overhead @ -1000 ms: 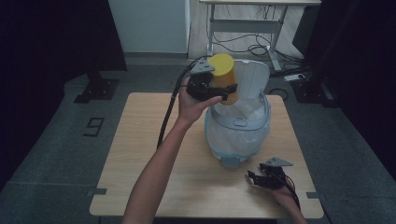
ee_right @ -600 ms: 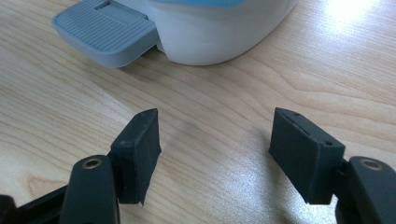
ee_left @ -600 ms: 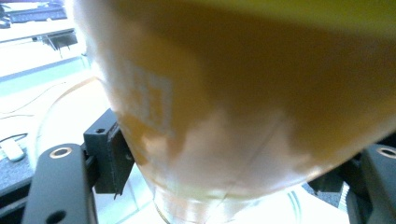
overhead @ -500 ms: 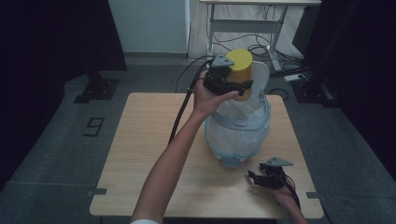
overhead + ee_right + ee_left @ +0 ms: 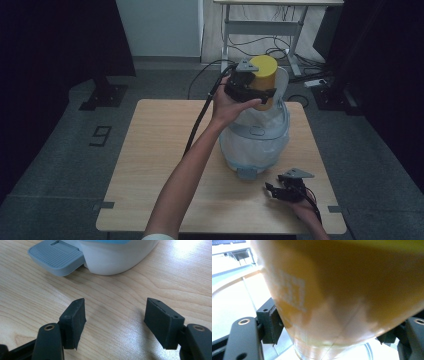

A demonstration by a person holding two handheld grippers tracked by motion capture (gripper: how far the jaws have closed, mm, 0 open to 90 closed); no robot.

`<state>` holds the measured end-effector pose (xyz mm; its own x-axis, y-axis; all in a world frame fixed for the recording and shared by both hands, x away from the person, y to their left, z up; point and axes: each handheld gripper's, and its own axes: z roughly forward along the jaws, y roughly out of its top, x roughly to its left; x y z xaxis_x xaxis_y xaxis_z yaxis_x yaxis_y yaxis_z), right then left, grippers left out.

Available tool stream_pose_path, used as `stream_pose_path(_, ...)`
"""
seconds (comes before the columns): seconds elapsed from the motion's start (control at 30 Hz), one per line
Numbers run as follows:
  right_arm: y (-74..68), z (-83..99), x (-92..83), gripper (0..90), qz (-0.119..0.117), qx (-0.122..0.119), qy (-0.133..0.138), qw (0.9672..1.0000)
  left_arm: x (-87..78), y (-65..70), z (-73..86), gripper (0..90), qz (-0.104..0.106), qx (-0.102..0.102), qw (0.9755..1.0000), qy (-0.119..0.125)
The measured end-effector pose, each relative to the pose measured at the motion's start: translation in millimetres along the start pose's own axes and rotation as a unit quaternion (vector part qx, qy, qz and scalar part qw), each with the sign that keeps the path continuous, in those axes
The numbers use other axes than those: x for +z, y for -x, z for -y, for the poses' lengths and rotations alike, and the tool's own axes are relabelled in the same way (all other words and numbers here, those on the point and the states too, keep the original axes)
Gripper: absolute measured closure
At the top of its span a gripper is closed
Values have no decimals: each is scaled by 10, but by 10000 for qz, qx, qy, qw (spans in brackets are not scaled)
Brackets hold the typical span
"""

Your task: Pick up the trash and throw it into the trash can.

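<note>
A yellow cylindrical container is held sideways in my left gripper, whose jaws are shut on it above the open mouth of a white and pale blue pedal bin. In the left gripper view the yellow container looms close and blurred between the black pads. The bin's lid stands raised behind the container. My right gripper rests open near the table's front right. Nothing is between its pads, and it points at the bin's grey foot pedal.
The bin stands right of centre on a light wooden table. The grey pedal juts toward the front edge. A cable trails from the left gripper over the table's back edge. Dark floor and a desk frame lie beyond.
The left hand has carried the yellow container to the right, from the bin's left rim to above its opening. The right gripper has stayed where it was.
</note>
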<state>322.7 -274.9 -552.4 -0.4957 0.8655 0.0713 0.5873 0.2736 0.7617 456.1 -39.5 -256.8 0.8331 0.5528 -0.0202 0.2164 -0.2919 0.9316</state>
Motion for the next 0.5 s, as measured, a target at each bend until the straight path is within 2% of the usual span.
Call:
stream_pose_path(0.13,2,0,0,328,-2,0,1,10000,58,-11,31,211,148,-75,9998,-97)
stream_pose_path(0.2,3,1,-1,328,-2,0,1,10000,49,-12,48,127,34,-55,10000,-44)
stream_pose_path(0.23,5,1,-1,327,-6,0,1,10000,37,-18,54,116,66,-69,9999,-35)
stream_pose_path(0.5,5,-1,0,328,-1,-8,-2,10000,-142,-18,98,140,3,-18,10000,42)
